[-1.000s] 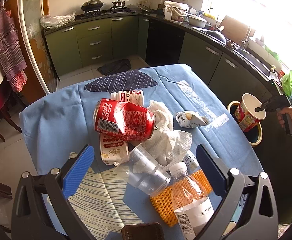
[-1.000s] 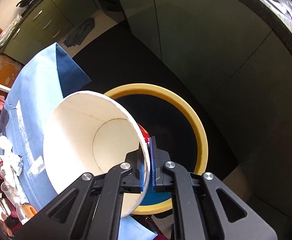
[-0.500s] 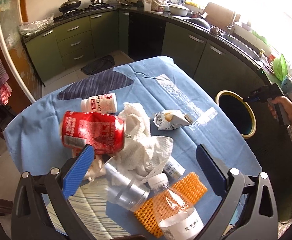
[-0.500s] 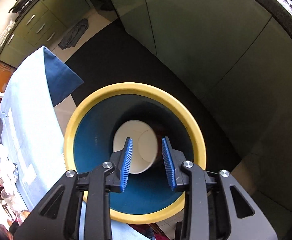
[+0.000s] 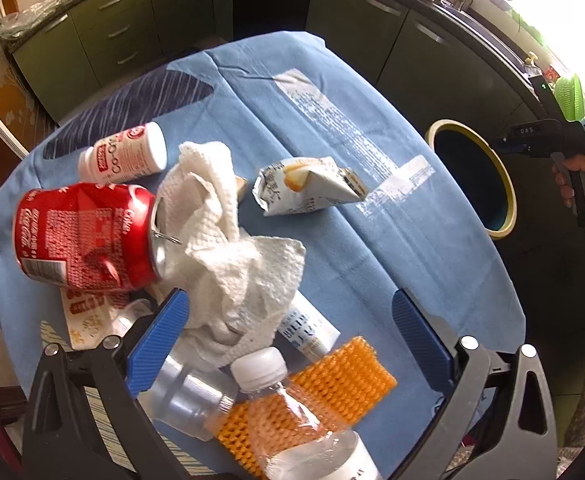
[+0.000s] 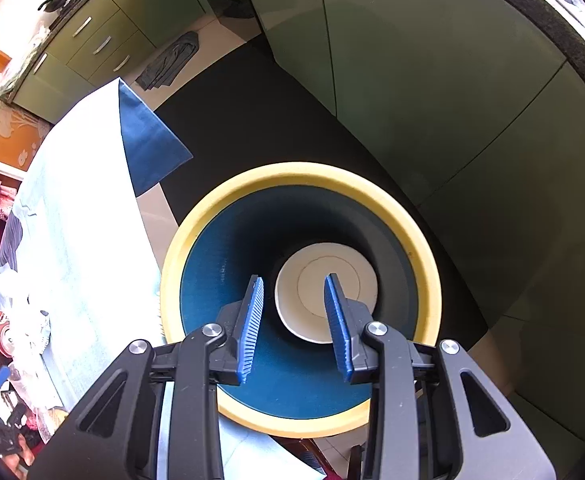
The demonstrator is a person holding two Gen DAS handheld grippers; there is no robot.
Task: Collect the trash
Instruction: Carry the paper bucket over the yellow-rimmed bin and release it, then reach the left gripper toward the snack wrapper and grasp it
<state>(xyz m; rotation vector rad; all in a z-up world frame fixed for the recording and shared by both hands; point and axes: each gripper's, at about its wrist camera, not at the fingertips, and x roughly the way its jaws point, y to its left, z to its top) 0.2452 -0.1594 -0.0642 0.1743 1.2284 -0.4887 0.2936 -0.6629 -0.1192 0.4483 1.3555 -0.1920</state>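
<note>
My right gripper is open and empty, held above the yellow-rimmed blue bin. A white paper cup lies at the bin's bottom. My left gripper is open and empty above a trash pile on the blue tablecloth: a red cola can, crumpled white paper towel, a white drink bottle, a crushed carton, a clear plastic bottle, orange foam netting and a clear cup. The bin and the right gripper show at the right.
Green kitchen cabinets and a dark counter ring the table. The bin stands on the floor between the table's edge and the cabinets. A dark cloth lies on the floor.
My right gripper opened and let go of the paper cup, which fell into the bin. My left gripper moved lower and closer over the trash pile.
</note>
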